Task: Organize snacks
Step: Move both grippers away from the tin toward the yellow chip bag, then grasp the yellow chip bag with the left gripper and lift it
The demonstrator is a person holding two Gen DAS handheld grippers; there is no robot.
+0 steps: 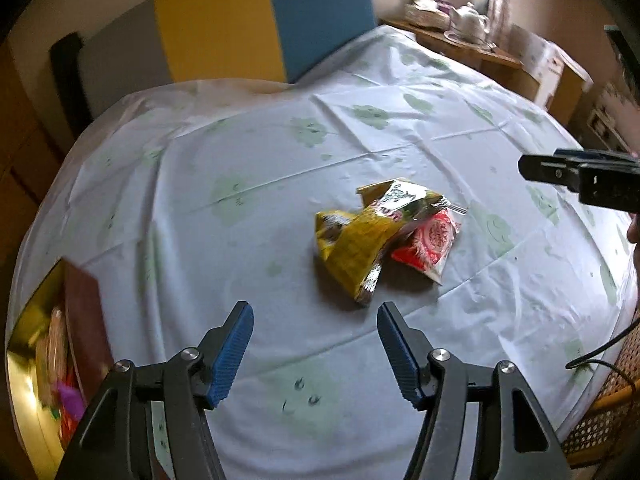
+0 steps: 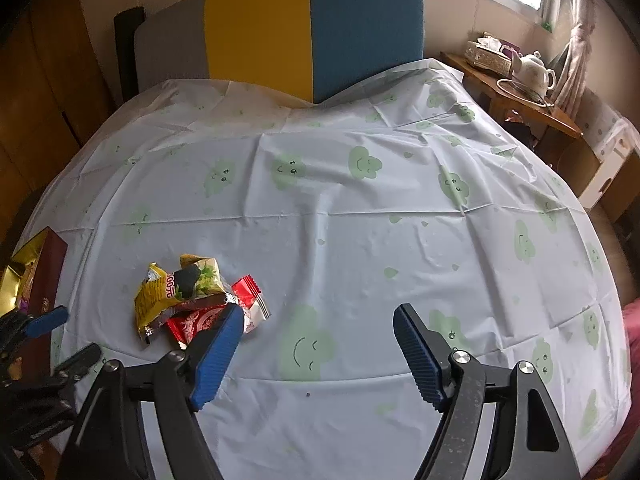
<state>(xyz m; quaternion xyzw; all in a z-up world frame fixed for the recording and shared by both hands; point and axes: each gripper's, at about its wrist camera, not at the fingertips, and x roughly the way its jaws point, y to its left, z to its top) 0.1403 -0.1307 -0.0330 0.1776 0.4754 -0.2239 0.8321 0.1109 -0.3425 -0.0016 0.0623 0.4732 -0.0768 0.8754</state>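
A small pile of snack packets lies on the table's white cloth: a yellow packet [image 1: 356, 248] on top of a red and white packet [image 1: 430, 242]. The pile also shows in the right wrist view, yellow packet [image 2: 160, 296] and red packet [image 2: 250, 300]. My left gripper [image 1: 316, 316] is open and empty, just short of the pile. My right gripper [image 2: 318, 320] is open and empty, to the right of the pile; it shows in the left wrist view [image 1: 560, 172] at the right edge. A brown box with a gold lining [image 1: 84, 320] holding snacks stands at the table's left edge.
The white cloth with green cloud faces [image 2: 360, 240] covers the table. A yellow and blue chair back [image 2: 312, 28] stands behind it. A wooden side table with a white teapot [image 2: 534, 72] is at the back right. A wicker chair [image 1: 608, 412] is at the right.
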